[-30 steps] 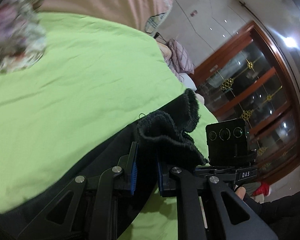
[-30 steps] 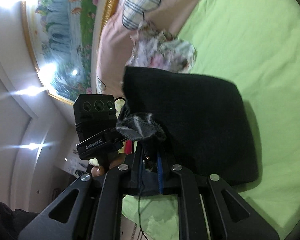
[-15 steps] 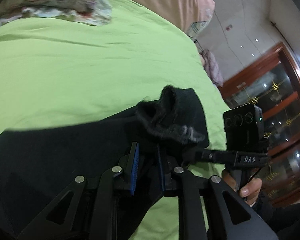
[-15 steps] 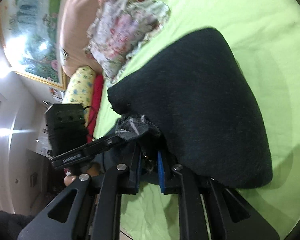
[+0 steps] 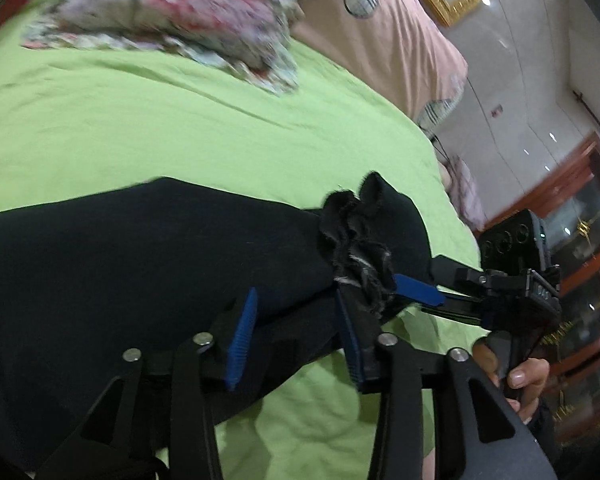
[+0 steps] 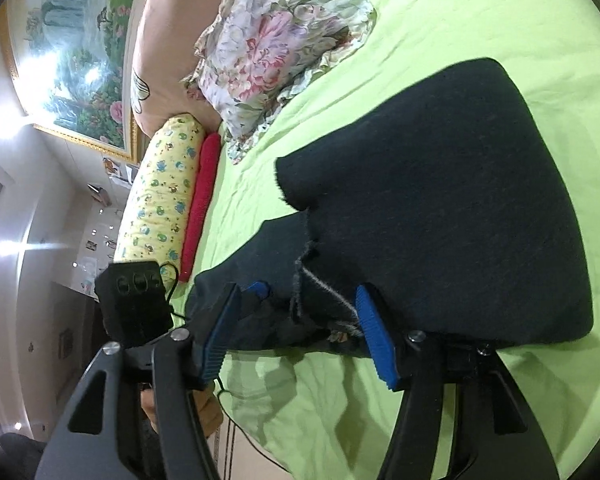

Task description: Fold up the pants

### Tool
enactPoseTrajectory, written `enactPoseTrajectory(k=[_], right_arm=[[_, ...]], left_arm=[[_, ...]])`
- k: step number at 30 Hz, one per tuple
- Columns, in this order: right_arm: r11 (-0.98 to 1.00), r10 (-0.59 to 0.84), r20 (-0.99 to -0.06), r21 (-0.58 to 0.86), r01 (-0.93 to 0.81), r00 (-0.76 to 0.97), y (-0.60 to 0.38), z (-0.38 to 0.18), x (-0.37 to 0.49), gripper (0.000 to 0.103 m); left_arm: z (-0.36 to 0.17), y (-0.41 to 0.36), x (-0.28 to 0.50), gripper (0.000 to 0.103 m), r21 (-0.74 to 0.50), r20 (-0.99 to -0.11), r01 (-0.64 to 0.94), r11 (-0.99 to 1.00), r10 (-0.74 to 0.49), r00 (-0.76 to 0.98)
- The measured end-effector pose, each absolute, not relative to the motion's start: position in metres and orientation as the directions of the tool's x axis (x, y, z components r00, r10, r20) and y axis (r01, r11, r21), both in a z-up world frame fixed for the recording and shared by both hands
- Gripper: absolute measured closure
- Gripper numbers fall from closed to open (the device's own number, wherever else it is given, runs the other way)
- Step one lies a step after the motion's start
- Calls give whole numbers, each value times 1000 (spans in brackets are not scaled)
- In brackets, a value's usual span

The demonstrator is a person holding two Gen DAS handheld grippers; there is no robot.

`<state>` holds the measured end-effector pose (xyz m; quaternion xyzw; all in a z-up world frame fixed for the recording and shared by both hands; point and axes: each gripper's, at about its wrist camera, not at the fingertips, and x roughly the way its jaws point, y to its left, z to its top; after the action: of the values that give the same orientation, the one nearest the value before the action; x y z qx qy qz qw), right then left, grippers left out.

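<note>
Black pants lie folded over on the green bed sheet; they also show in the right wrist view. My left gripper is open, its blue pads on either side of the pants' frayed hem without gripping it. My right gripper is open too, its jaws spread around the near edge of the folded pants. The right gripper also shows in the left wrist view, beside the hem. The left gripper's camera block shows at the left of the right wrist view.
A floral cloth lies on the sheet beyond the pants, also in the left wrist view. Pink pillows, a yellow bolster and a red roll line the bed's head. A wooden glass cabinet stands off the bed.
Both grippers were shut on the pants' hem and have opened, letting it go. The pants have come down from hanging to lying folded on the sheet.
</note>
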<state>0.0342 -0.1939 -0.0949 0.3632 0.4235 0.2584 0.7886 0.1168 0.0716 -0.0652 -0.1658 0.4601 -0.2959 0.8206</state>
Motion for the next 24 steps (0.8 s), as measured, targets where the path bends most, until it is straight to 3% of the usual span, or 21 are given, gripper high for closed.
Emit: enactPoseTrajectory(k=[3,14,17,24], right_arm=[[618,708,-488,778,-115,510,-188,-85,31,42],[678,714,-521,683,-273,469,-131,-45,37,42],[688,719,-536,642,-338,443,-105,-37,43,42],[700,711,-588,544,-463,385,-50,-25,61,42]], left_arm=[[-63,91,102,48,-548,-652,268,793,-605,458],[-55,178,27,38,-649,-586,13,760,-511,628],[-59,206,8,28,-665,-597,-107,740,-439,672],[-81,253,-7,27,-700,-606,-246,671,-375,702]])
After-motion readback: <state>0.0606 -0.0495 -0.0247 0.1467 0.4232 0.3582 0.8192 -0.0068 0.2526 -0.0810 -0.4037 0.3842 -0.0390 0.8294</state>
